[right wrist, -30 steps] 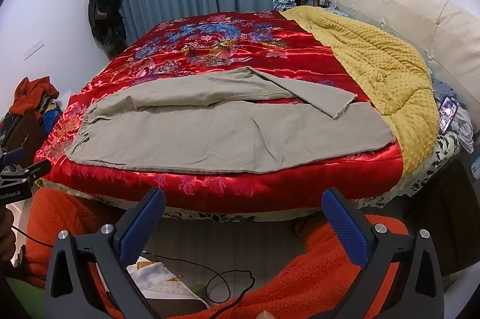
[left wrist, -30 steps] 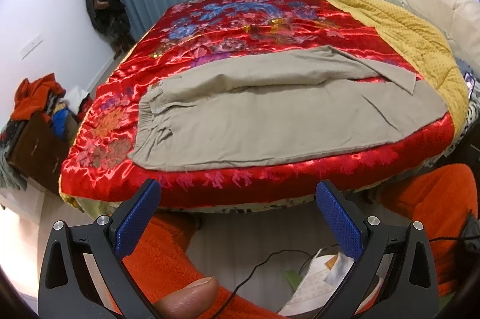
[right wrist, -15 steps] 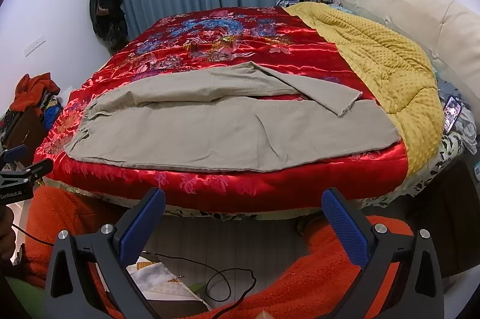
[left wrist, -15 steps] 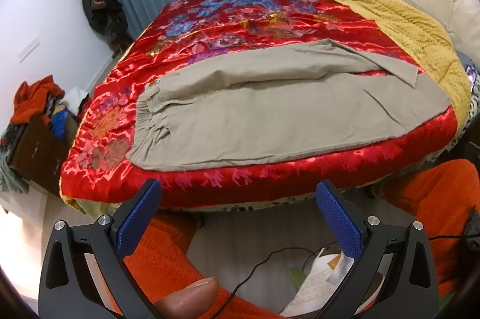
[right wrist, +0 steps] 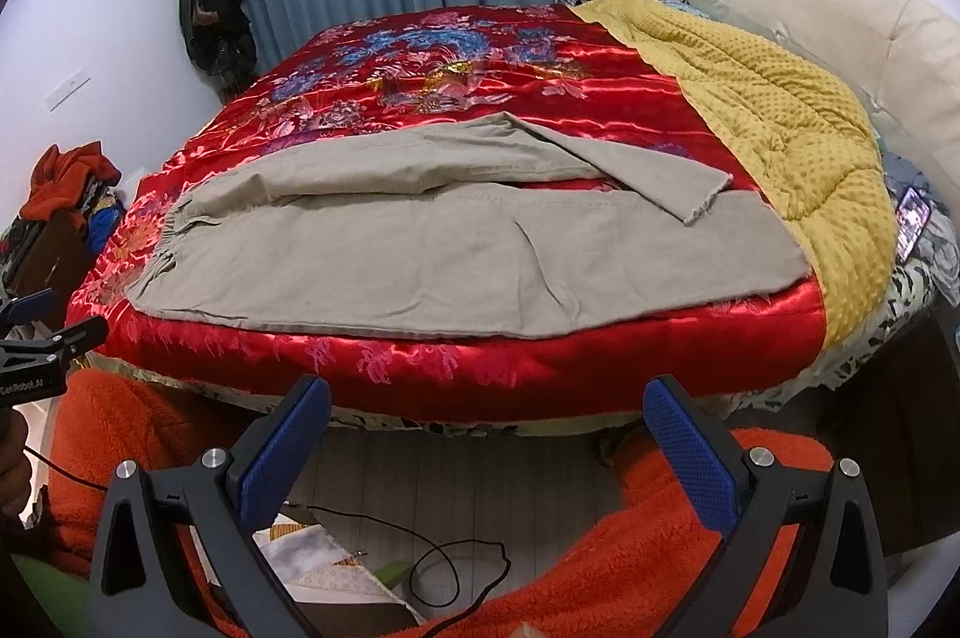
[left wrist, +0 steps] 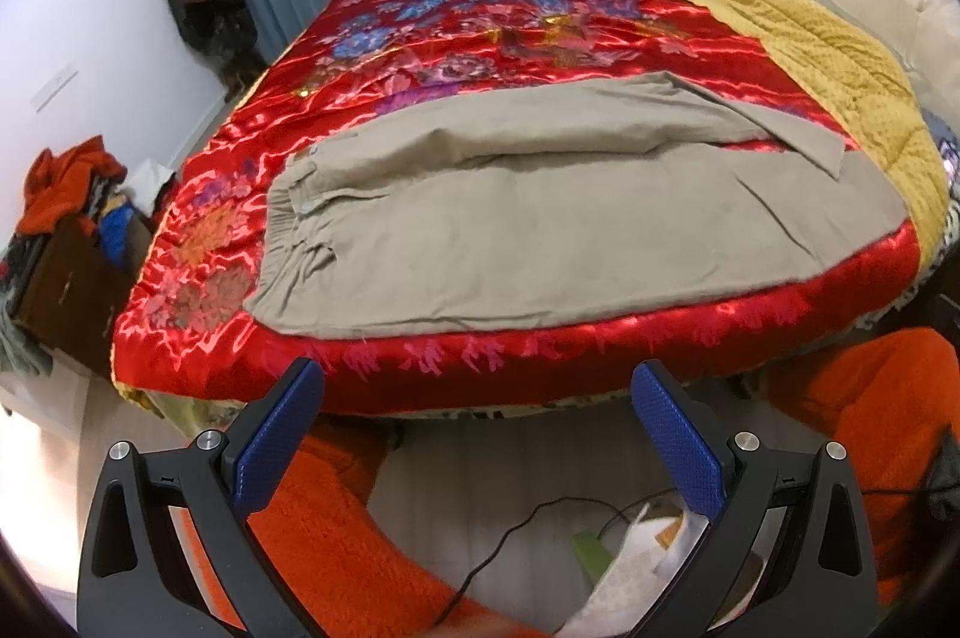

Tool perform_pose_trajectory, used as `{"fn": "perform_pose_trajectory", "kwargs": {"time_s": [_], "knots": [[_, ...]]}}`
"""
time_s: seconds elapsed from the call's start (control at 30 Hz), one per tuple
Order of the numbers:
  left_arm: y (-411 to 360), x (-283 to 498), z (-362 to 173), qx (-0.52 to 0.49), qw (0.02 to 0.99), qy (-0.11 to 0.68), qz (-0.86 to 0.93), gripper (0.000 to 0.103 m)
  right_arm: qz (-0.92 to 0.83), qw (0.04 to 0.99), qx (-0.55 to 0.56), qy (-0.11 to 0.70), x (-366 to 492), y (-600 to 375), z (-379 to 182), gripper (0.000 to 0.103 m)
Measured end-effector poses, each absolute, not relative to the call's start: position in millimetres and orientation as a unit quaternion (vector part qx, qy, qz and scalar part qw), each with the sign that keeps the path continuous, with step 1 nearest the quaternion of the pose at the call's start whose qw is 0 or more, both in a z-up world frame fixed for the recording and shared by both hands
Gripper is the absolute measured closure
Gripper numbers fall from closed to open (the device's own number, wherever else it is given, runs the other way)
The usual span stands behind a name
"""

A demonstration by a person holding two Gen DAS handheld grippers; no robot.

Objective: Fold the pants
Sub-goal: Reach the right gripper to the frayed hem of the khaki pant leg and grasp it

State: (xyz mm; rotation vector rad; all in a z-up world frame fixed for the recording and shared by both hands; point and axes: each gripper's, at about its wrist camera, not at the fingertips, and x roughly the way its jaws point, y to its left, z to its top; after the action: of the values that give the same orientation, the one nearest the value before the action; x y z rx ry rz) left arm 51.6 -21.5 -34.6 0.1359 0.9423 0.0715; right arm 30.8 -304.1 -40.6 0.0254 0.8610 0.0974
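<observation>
Pants point(left wrist: 540, 230) lying lengthwise across the near edge of the red satin quilt point(left wrist: 480, 38), waistband point(left wrist: 288, 218) toward the left, hems toward the yellow blanket point(left wrist: 828, 56) on the right; far leg point(right wrist: 420, 158) already partly doubled over, its cuff point(right wrist: 690, 194) flopping diagonally onto the near leg. Judging the step as the approach before the first proper fold: nothing gripped, both tools hanging above the floor short of the mattress edge. Left gripper point(left wrist: 474, 434) spreading wide, holding nothing; right gripper point(right wrist: 486, 440) likewise gaping and empty. Next move probably calling for reaching over the edge, left tool taking the waistband, right tool taking the stray cuff or hem, then straightening the far leg squarely onto the near one, pinching only the khaki cloth and not the slippery quilt beneath. Compared with a second ago: both views drawing closer to the bed, pants filling more of the frame, lying unchanged.
</observation>
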Motion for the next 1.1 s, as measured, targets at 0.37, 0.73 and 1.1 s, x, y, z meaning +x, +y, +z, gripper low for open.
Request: {"fn": "perform_pose_trajectory", "kwargs": {"time_s": [0.37,0.73,1.1], "knots": [[-36,79,-26,0.063,0.897,0.437,0.022,0.001,0.062,0.929,-0.069,0.359,121,-335,-67,0.000],[-40,104,-45,0.057,0.874,0.482,0.037,0.001,0.026,0.869,-0.231,0.436,304,-420,-186,0.031],[-50,114,-54,0.056,0.865,0.499,0.028,0.001,-0.014,0.870,-0.159,0.467,360,-463,-193,0.098]]}}
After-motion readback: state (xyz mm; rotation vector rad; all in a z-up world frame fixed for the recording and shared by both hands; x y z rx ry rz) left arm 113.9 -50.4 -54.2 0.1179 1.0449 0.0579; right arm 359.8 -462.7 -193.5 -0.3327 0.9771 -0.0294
